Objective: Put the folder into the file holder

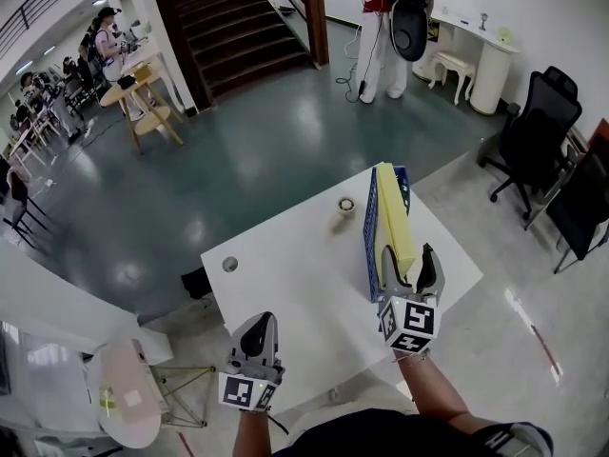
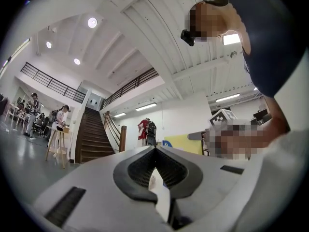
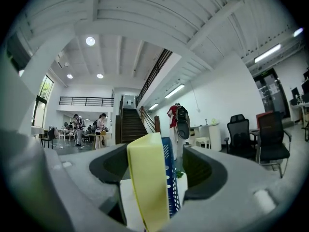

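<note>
Right gripper jaws stand apart around the yellow folder — the blue file holder supports it upright. Left gripper jaws together, empty — apparently not needed.

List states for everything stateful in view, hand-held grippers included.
File holder: upright on the table.
Folder: on edge inside the file holder.
Left hand-held gripper: shut, empty.
Right hand-held gripper: open, jaws either side of the folder, unclamped.
Small pot: upright, apart from the file holder.
</note>
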A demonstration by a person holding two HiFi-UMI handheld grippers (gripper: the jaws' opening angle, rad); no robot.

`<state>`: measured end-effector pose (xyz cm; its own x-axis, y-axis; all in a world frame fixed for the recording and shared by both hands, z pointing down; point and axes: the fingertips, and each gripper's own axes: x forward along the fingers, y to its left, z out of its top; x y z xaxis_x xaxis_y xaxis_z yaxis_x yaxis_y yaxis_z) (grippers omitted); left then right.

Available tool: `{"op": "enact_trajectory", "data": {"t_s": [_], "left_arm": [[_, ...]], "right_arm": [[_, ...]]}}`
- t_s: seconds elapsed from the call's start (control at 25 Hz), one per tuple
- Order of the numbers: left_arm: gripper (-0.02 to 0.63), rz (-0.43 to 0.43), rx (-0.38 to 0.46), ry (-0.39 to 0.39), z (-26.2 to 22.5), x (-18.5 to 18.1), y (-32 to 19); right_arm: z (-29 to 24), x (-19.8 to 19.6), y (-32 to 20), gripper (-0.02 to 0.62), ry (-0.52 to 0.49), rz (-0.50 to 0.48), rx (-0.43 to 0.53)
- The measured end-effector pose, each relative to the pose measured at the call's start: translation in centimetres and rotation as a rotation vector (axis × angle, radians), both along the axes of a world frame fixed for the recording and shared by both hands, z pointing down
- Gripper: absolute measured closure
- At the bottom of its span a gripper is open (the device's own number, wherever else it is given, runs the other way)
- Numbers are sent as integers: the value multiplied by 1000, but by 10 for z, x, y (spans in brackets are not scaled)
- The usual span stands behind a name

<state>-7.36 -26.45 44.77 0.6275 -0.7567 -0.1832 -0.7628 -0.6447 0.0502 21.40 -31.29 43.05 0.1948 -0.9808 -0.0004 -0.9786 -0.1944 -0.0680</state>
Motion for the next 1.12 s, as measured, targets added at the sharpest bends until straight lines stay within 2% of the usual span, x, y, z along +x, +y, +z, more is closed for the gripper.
{"op": "enact_trajectory", "data": {"t_s": [0.32, 0.52, 0.72, 0.96, 1.04, 1.12], "left_arm": [[609, 5, 37, -11, -11, 2, 38], [608, -8, 54, -10, -19, -2, 63], [607, -55, 55, -3, -22, -12, 76], [609, -96, 49, 11, -22, -21, 92], [609, -106, 46, 11, -22, -23, 96], [609, -121, 39, 16, -22, -27, 98]], "right_arm": [[-10, -10, 56, 267, -23, -100, 34], [-16, -30, 90, 289, 4, -250, 76], [-15, -42, 120, 394, 8, -345, 109], [-12, -38, 144, 559, -11, -347, 115], [-11, -37, 150, 593, -24, -345, 114], [-10, -38, 154, 597, -30, -346, 111]]}}
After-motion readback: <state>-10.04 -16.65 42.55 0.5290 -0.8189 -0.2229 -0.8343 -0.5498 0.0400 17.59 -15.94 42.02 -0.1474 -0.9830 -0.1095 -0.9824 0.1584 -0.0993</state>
